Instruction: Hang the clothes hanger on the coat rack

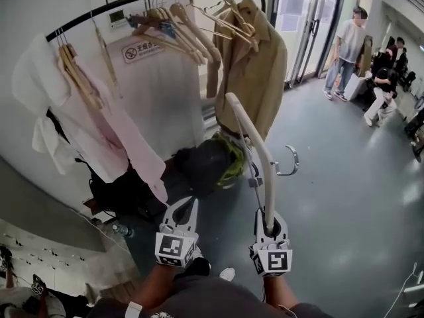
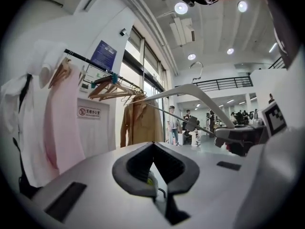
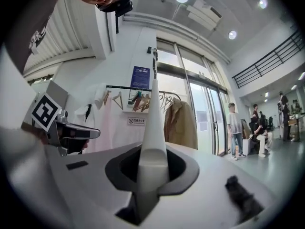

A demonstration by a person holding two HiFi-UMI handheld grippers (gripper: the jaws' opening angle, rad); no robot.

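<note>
A white plastic hanger (image 1: 255, 138) with a metal hook (image 1: 289, 162) has one arm end clamped in my right gripper (image 1: 269, 225), which is shut on it. In the right gripper view the hanger (image 3: 153, 123) rises straight up from between the jaws of the right gripper (image 3: 152, 161). My left gripper (image 1: 183, 212) hovers beside it, shut and empty, and its jaws (image 2: 153, 149) meet at the tips. The coat rack's black rail (image 1: 132, 2) arches ahead and above both grippers. The hanger (image 2: 190, 93) is well short of the rail.
On the rail hang a white shirt (image 1: 40, 91), a pink garment (image 1: 112, 131), several wooden hangers (image 1: 179, 25) and a beige coat (image 1: 255, 71). Dark bags (image 1: 205, 164) lie under the rack. People (image 1: 344, 52) stand and sit by the glass doors (image 1: 305, 25) at the right.
</note>
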